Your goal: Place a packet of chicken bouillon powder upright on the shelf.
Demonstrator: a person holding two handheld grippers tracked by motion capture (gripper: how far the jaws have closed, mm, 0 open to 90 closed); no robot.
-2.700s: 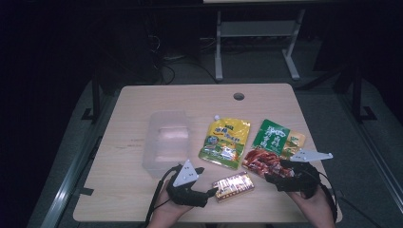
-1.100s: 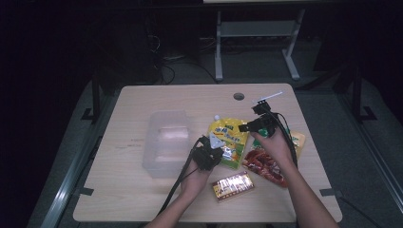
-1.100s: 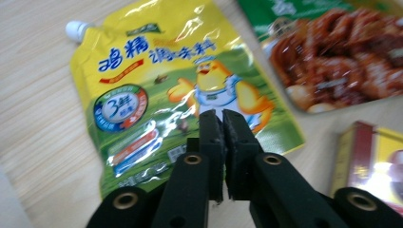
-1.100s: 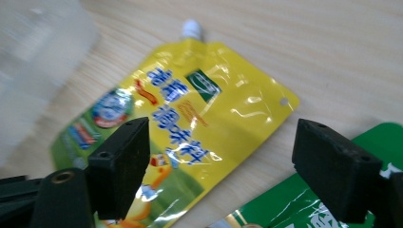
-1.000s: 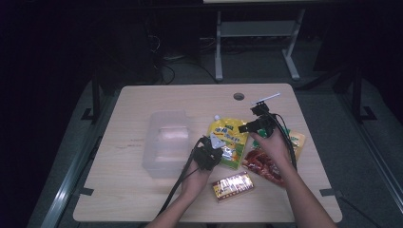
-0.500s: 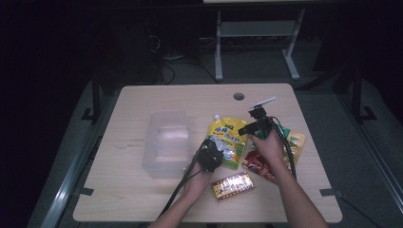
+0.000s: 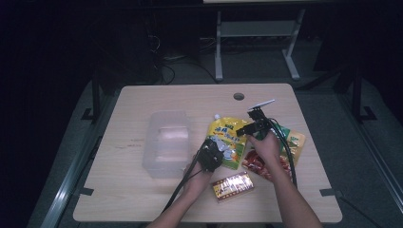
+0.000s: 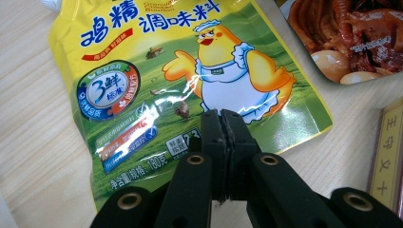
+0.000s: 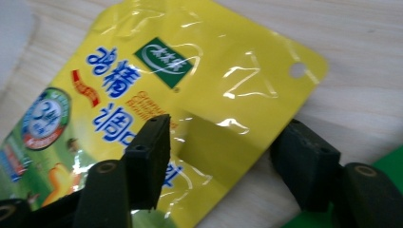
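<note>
A yellow seasoning pouch (image 7: 227,141) with a cartoon chicken lies flat on the wooden table (image 7: 138,199), right of centre. My left gripper (image 7: 211,154) is low over the pouch's near end. In the left gripper view its jaws (image 8: 222,118) are shut tight together over the pouch (image 8: 190,80), with nothing seen between them. My right gripper (image 7: 250,127) is at the pouch's far right corner. In the right gripper view it (image 9: 228,156) straddles the pouch's edge (image 9: 204,90). One jaw is over the print, the other over bare table. Its jaws have just been closing and stand apart.
A clear plastic container (image 7: 166,142) stands left of the pouch. To the right lie a green pouch (image 7: 286,134) and a red-brown food pack (image 7: 259,164). A gold and red box (image 7: 233,185) lies near the front edge. A cable hole (image 7: 238,96) is at the back.
Both grippers came forward from the table's front edge to the yellow pouch. In the last second the right gripper sank toward the pouch's far corner; the left stayed put.
</note>
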